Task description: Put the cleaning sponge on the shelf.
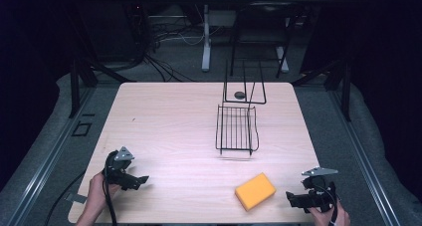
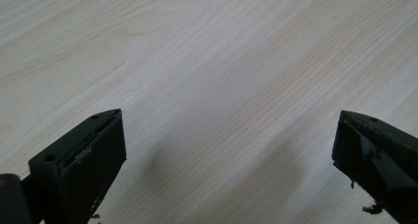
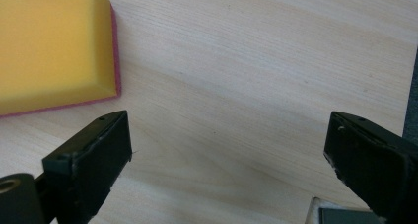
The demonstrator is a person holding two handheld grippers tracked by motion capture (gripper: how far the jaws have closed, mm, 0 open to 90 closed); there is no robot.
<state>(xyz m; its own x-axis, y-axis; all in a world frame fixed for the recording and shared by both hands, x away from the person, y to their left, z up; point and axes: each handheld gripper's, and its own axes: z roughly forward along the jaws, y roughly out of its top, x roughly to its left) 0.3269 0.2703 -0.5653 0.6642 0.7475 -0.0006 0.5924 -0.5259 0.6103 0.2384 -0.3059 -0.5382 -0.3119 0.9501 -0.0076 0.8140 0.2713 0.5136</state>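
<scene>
Your right gripper [image 1: 293,200] sits at the table's [image 1: 164,116] near right corner, jaws spread wide, nothing between them. In the right gripper view the gripper [image 3: 226,155] has bare wood between its jaws. The yellow sponge [image 1: 255,191] lies flat near the near edge, just beside that gripper on its left, not touching; the right gripper view shows the sponge [image 3: 52,46] with a pink underside layer, past the left jaw.

Your left gripper [image 1: 142,180] is near the near left corner, jaws spread too, empty. In the left gripper view the gripper [image 2: 229,155] is over bare wood.

A black wire rack [image 1: 236,129] stands right of the table's centre. Behind it, by the far edge, is a black wire frame [image 1: 244,86] with a small dark round thing [image 1: 240,94] at its base.
</scene>
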